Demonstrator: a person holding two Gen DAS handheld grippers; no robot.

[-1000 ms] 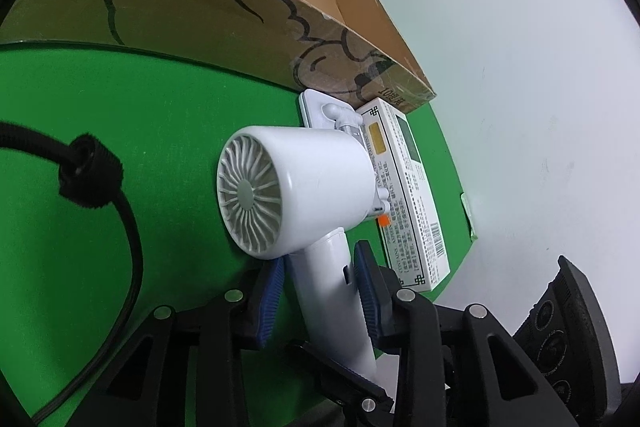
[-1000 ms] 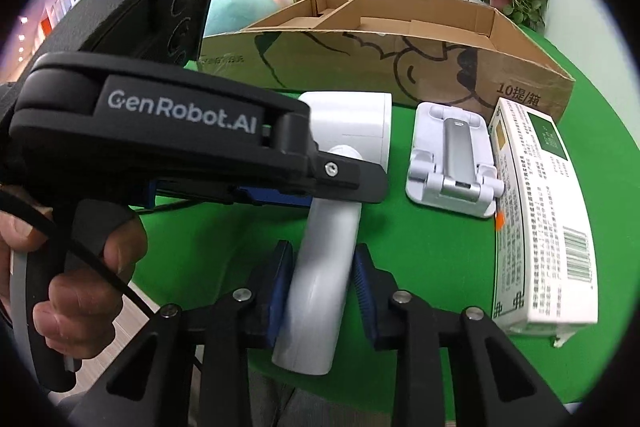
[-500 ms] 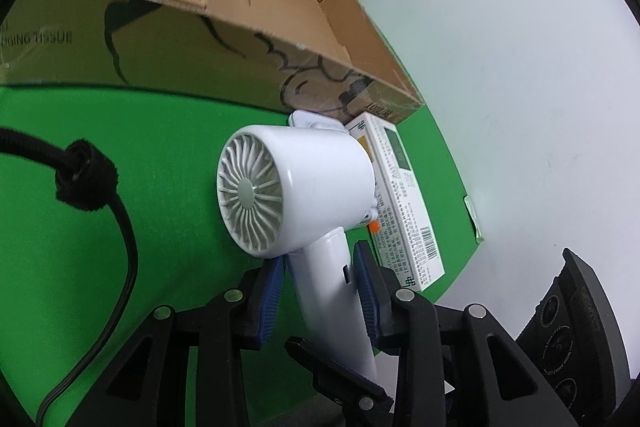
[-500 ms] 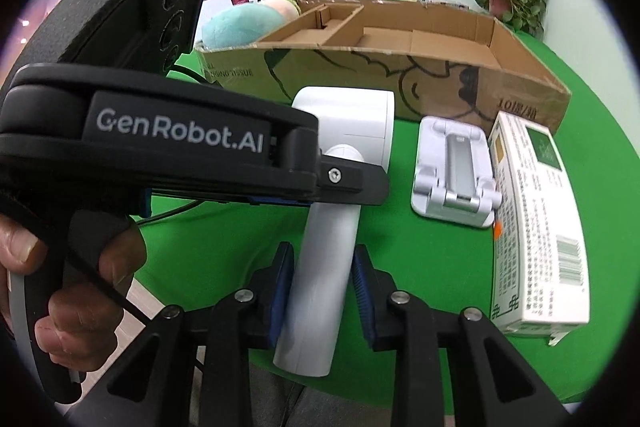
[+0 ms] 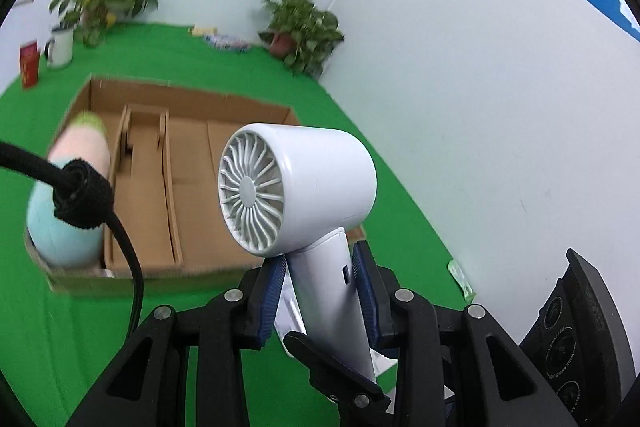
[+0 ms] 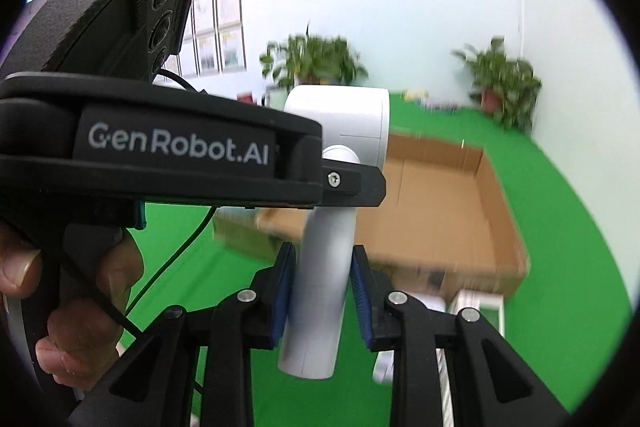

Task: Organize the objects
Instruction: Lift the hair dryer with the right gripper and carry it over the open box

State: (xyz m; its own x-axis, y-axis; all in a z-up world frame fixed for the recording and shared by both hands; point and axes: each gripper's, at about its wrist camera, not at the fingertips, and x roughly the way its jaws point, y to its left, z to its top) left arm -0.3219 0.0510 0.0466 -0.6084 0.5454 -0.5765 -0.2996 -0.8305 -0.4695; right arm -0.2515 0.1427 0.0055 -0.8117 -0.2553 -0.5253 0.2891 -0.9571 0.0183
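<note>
A white hair dryer (image 5: 304,187) is held in the air by its handle, above the near wall of an open cardboard box (image 5: 192,179). My left gripper (image 5: 320,287) is shut on the handle. My right gripper (image 6: 324,291) is shut on the same handle (image 6: 320,287) lower down. The left gripper's body (image 6: 160,151) crosses the right wrist view. The dryer's black cord (image 5: 120,235) hangs at the left. A pastel plush toy (image 5: 68,203) lies in the box's left end.
The box (image 6: 440,211) stands on a green table (image 5: 60,327). A white phone stand and a medicine carton (image 6: 476,307) lie below the right gripper, mostly hidden. Potted plants (image 5: 304,27), a mug (image 5: 60,47) and a red box (image 5: 30,65) stand at the far edge.
Both grippers have lifted the hair dryer off the table and tilted it up. The view now looks down into the box; the phone stand and carton have dropped below.
</note>
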